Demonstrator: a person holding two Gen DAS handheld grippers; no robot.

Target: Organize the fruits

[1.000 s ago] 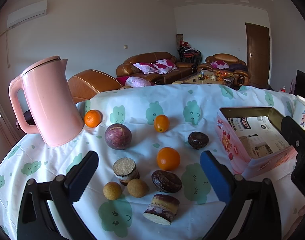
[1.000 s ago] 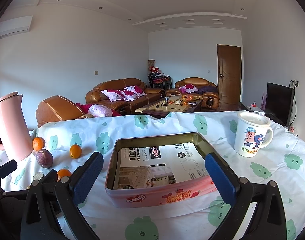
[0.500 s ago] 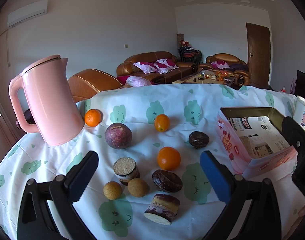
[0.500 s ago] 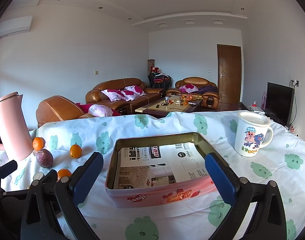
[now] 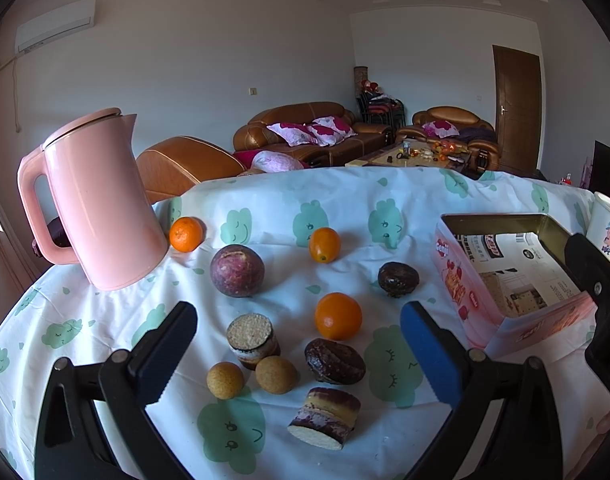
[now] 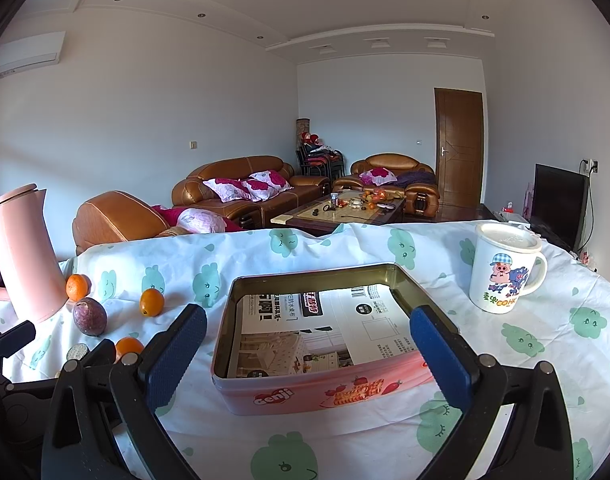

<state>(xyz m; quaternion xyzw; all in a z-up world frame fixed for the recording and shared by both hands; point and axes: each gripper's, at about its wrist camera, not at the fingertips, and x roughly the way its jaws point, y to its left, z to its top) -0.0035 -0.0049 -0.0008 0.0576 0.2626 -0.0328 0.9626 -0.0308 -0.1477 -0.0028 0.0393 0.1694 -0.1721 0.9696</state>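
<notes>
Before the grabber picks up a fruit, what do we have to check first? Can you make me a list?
1. Left gripper open, holding nothing: ok.
2. Right gripper open, holding nothing: ok.
3. Pink tin has no lid on and no fruit inside: ok.
4. Nearest orange sits apart from its neighbours, free to grab: ok.
5. Pink kettle away from the fruit path: ok.
6. Whether the dark wrinkled fruit is squishy: cannot tell.

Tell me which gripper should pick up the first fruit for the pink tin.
Left. The left gripper is open with the nearest round orange lying between its fingers, among the other fruits. The right gripper faces the pink rectangular tin, with the fruit off to its left.
</notes>
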